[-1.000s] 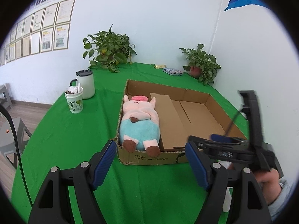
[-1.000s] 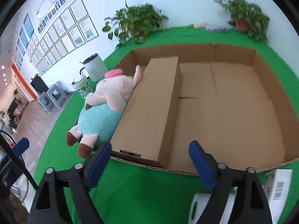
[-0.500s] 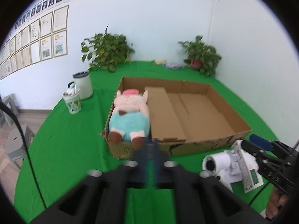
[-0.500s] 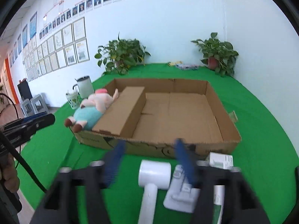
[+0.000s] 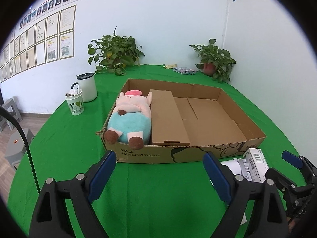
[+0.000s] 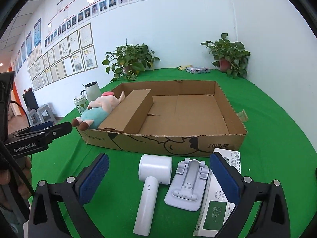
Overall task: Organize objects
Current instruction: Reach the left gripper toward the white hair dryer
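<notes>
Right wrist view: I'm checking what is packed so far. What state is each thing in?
Cardboard tray: open-topped, partly filled.
Plush pig: lying in tray.
Long carton: lying in tray.
White handheld device: outside, on cloth.
Folding stand: outside, folded flat.
Green-and-white box: outside, lying flat.
Right gripper: opening, empty.

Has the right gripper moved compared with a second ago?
Yes. The right gripper has pulled back from the cardboard tray; the tray looks farther off, and the white gadgets in front of it now show between its opening jaws.

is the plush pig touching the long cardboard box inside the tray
Touching. In the left wrist view the plush pig lies pressed along the side of the long cardboard box, with no gap visible between them inside the tray.
</notes>
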The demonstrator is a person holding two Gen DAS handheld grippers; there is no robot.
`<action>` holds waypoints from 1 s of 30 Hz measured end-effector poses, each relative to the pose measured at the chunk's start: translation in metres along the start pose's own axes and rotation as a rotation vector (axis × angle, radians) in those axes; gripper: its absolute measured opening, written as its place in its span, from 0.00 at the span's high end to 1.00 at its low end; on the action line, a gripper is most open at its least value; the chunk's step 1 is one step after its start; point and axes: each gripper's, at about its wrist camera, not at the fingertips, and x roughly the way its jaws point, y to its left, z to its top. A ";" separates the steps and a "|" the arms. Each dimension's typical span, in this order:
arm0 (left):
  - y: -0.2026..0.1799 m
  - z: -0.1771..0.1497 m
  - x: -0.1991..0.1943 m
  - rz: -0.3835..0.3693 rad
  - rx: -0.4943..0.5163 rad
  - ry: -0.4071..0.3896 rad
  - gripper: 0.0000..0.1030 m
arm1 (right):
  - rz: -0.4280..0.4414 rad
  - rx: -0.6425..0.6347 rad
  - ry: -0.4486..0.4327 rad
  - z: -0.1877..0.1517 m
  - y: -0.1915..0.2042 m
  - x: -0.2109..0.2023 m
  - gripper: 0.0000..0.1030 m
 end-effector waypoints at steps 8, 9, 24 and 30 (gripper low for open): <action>-0.013 -0.013 -0.001 -0.042 0.032 0.017 0.13 | 0.093 0.007 0.077 -0.028 0.001 -0.013 0.05; -0.013 -0.018 0.000 -0.061 0.031 0.033 0.14 | 0.113 -0.001 0.100 -0.039 0.001 -0.017 0.06; -0.034 -0.042 0.044 -0.346 -0.093 0.223 0.15 | 0.079 -0.029 0.279 -0.079 0.018 0.039 0.38; -0.028 -0.052 0.040 -0.377 -0.106 0.253 0.15 | 0.043 -0.078 0.339 -0.092 0.026 0.054 0.72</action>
